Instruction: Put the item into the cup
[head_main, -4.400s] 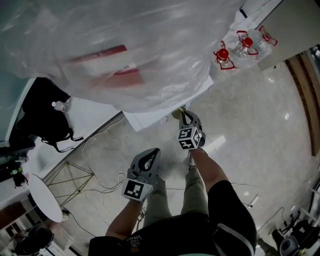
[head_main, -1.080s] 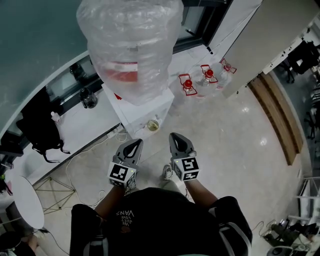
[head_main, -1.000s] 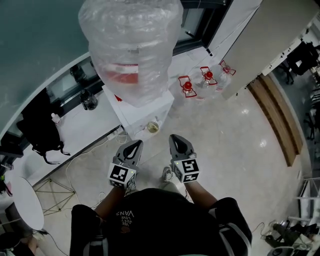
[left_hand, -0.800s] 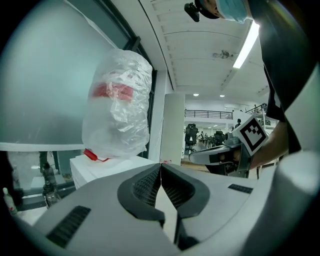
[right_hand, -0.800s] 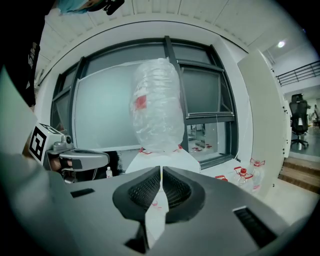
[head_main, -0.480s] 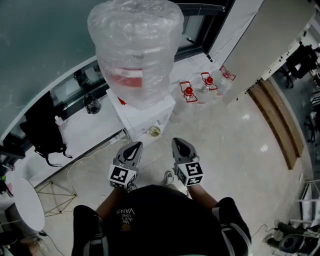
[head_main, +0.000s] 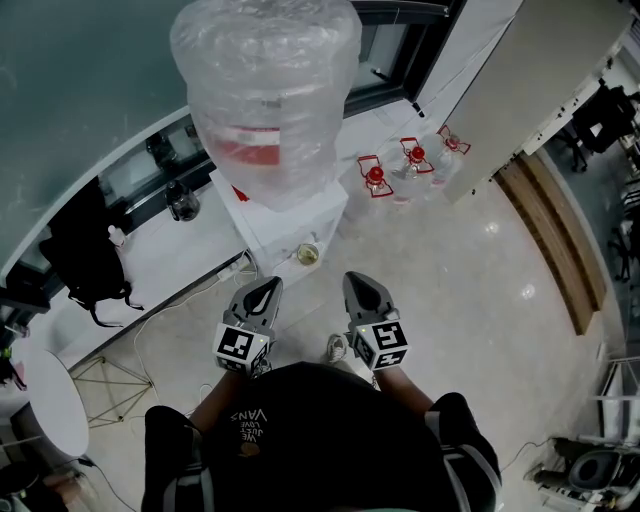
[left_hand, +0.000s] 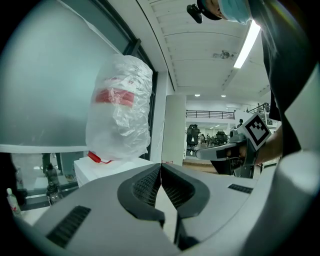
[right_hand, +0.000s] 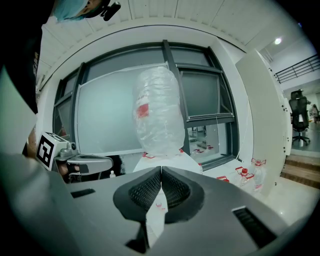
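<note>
We look steeply down on a shiny pale floor (head_main: 470, 290), with both tongs held out low in front of the person's dark shirt. The left gripper (head_main: 270, 284) has its jaws pressed together with nothing between them, and its own view shows the ribbed pads meeting along one line. The right gripper (head_main: 357, 278) is likewise closed and empty. The two are side by side, a little apart, both tips towards the white dispenser (head_main: 300, 215).

The cup (head_main: 307, 254) stands at the front of that dispenser, under the big upturned water bottle (head_main: 265, 100), which is wrapped in crinkled clear plastic with a red band. The cup lies just beyond the tips and between them, touched by neither. We see something pale yellowish inside it but cannot tell what it is.

To the right, near a white pillar, stand small bottles (head_main: 375, 178) with red caps. A black backpack (head_main: 85, 250) rests on the white ledge at the left, and a round table (head_main: 45, 405) is below it
</note>
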